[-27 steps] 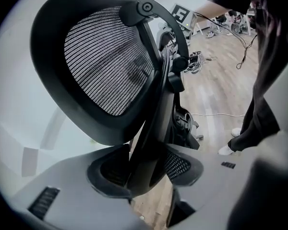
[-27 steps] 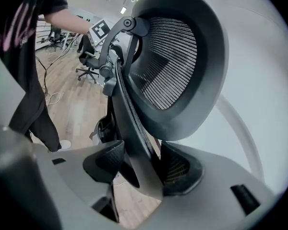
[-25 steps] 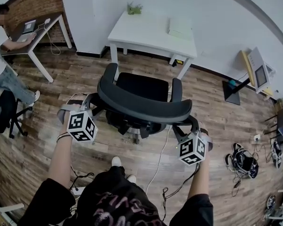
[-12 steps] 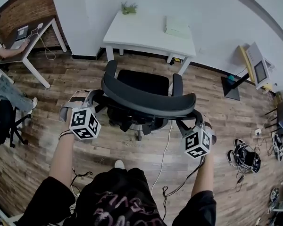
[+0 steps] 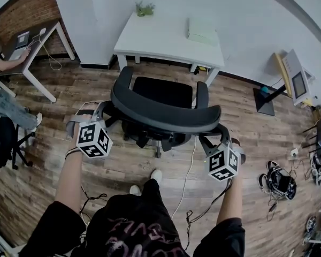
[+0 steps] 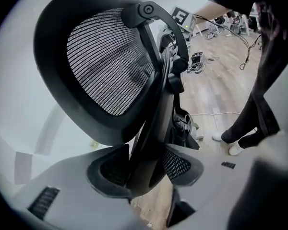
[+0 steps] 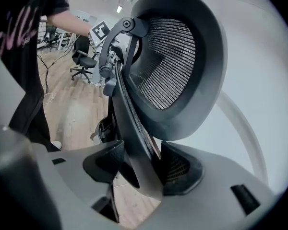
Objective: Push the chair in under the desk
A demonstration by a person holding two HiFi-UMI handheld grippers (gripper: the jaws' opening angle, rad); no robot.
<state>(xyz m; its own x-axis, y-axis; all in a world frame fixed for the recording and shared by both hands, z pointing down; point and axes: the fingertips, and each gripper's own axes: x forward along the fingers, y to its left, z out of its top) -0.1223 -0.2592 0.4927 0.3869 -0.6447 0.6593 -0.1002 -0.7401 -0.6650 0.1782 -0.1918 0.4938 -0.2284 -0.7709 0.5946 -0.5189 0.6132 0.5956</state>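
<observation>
The black mesh office chair (image 5: 161,93) stands facing the white desk (image 5: 166,39), its seat front just short of the desk's front edge. My left gripper (image 5: 104,112) is shut on the left end of the curved backrest (image 5: 160,116), and my right gripper (image 5: 211,139) is shut on its right end. In the left gripper view the backrest's (image 6: 105,66) frame edge runs down between the left gripper's (image 6: 144,164) pads. The right gripper view shows the same on the other side, the backrest (image 7: 168,66) rim caught in the right gripper (image 7: 141,164).
A small plant (image 5: 144,8) and a white box (image 5: 203,31) sit on the desk. A second desk (image 5: 40,36) with a seated person stands at the left. A white cable (image 5: 184,181) crosses the wood floor. A screen stand (image 5: 291,82) and floor clutter (image 5: 278,178) lie right.
The chair has rolled toward the white desk with both grippers holding its backrest. The person holding the grippers has stepped forward behind it.
</observation>
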